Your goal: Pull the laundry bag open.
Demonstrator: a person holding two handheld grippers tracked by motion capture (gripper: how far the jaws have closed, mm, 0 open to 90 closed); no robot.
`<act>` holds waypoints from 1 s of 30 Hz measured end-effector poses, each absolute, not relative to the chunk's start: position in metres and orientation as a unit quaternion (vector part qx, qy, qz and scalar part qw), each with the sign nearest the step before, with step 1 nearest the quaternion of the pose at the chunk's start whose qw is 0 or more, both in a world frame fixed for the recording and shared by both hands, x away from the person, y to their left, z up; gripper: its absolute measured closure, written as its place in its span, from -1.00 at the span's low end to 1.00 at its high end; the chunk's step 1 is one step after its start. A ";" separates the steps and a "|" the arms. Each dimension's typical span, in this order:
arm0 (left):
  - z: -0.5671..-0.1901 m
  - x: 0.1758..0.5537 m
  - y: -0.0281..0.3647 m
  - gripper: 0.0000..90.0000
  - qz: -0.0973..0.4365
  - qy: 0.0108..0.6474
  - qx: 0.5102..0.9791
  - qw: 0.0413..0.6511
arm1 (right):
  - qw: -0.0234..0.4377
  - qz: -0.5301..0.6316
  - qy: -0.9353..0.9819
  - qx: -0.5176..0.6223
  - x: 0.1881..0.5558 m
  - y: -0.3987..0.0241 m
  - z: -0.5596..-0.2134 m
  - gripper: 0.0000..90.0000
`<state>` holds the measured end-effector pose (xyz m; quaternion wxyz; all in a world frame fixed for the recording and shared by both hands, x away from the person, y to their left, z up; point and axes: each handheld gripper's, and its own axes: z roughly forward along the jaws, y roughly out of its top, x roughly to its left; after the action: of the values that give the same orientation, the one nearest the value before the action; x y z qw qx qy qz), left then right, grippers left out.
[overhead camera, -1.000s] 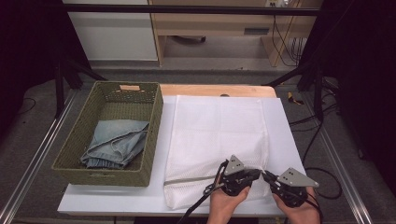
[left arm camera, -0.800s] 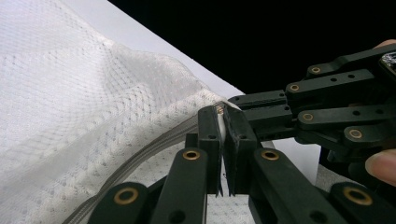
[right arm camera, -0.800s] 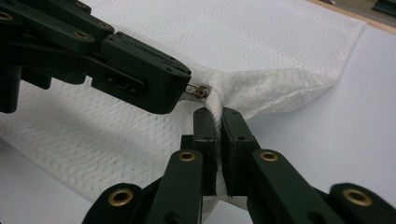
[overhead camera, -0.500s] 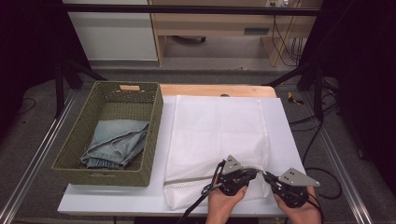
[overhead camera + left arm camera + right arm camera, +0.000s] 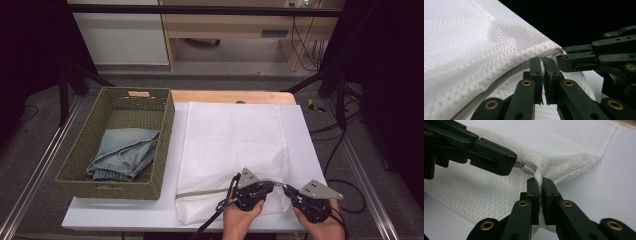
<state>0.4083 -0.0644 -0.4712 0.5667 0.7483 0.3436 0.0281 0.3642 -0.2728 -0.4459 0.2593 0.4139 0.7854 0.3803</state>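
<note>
Bench layout as we see it

We find the basket (image 5: 117, 142) on the bench (image 5: 125, 217) at left with folded jeans (image 5: 125, 157) in it; the mesh bag (image 5: 232, 145) lies flat to its right, and both claws sit side by side at the bag's near right corner.

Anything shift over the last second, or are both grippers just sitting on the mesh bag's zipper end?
Nothing has visibly changed. The left gripper stays shut on the zipper pull, the right gripper stays shut on the mesh bag corner beside it, and both hands have kept their place. The bag, the basket and the jeans in it lie as before.
</note>
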 end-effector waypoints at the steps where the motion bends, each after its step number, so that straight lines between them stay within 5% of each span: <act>1: -0.471 0.408 -0.064 0.93 0.030 0.343 0.749 0.566 | 0.257 0.382 0.784 0.415 0.365 -0.273 -0.446 0.90; 30: -0.474 0.405 -0.055 0.92 0.037 0.358 0.747 0.559 | 0.262 0.360 0.800 0.402 0.363 -0.265 -0.446 0.91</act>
<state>0.4050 -0.0548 -0.4742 0.5595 0.7467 0.3579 0.0367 0.3630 -0.2649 -0.4455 0.2622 0.4024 0.8000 0.3596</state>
